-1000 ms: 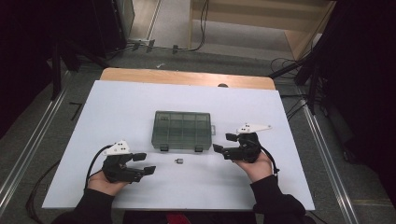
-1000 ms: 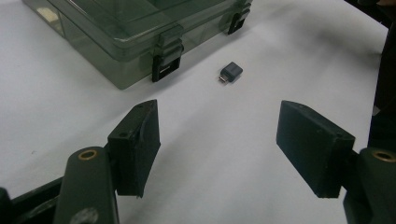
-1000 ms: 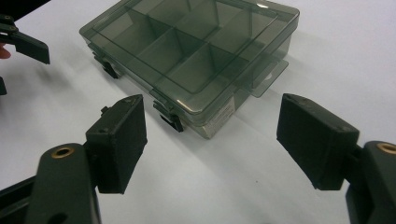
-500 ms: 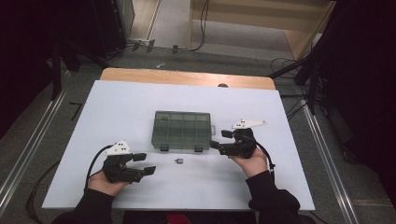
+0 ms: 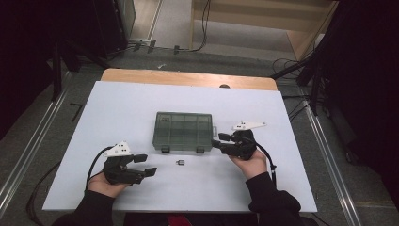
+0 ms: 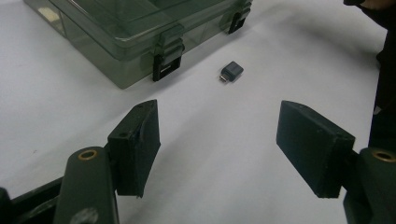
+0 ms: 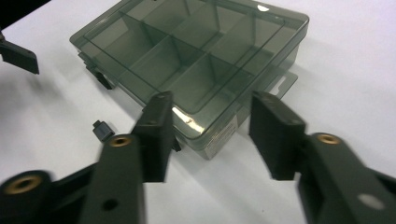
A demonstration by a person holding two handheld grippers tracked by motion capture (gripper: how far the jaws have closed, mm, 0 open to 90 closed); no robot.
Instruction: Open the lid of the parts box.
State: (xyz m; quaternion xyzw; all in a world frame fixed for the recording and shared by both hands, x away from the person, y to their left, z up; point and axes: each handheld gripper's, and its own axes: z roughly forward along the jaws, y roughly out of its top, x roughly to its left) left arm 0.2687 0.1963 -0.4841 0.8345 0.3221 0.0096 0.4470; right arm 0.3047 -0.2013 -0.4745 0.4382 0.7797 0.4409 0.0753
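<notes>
a closed, smoke-tinted compartment box (image 5: pixel 183 131) sits near the middle of the white surface (image 5: pixel 117 108), its two latches (image 6: pixel 166 59) facing the person, which puts the clasps within easy reach of either hand. the right gripper (image 5: pixel 221 141) sits at the box's near right corner, and in the right gripper view its fingers (image 7: pixel 156 135) straddle that corner: one just at the front wall, the other off the right-hand side, with a gap visible between pads and plastic, so nothing is gripped yet. those jaws have just been closing, from wide to a middling gap, with the corner of the box between them; this looks like a move to pin the box steady or to catch the corner so the lid can be worked. a small dark adapter-like plug (image 5: pixel 180 163) lies loose on the surface just in front of the box, between the two latches, apart from both grippers; probably it is meant for one of the compartments once the lid is up. the left gripper (image 5: pixel 145 165) rests low on the surface at the near left, its fingers (image 6: pixel 135 144) spread wide and empty, aimed toward the plug and the nearer latch, placed as though waiting its turn to pick up the plug or flip a clasp.
</notes>
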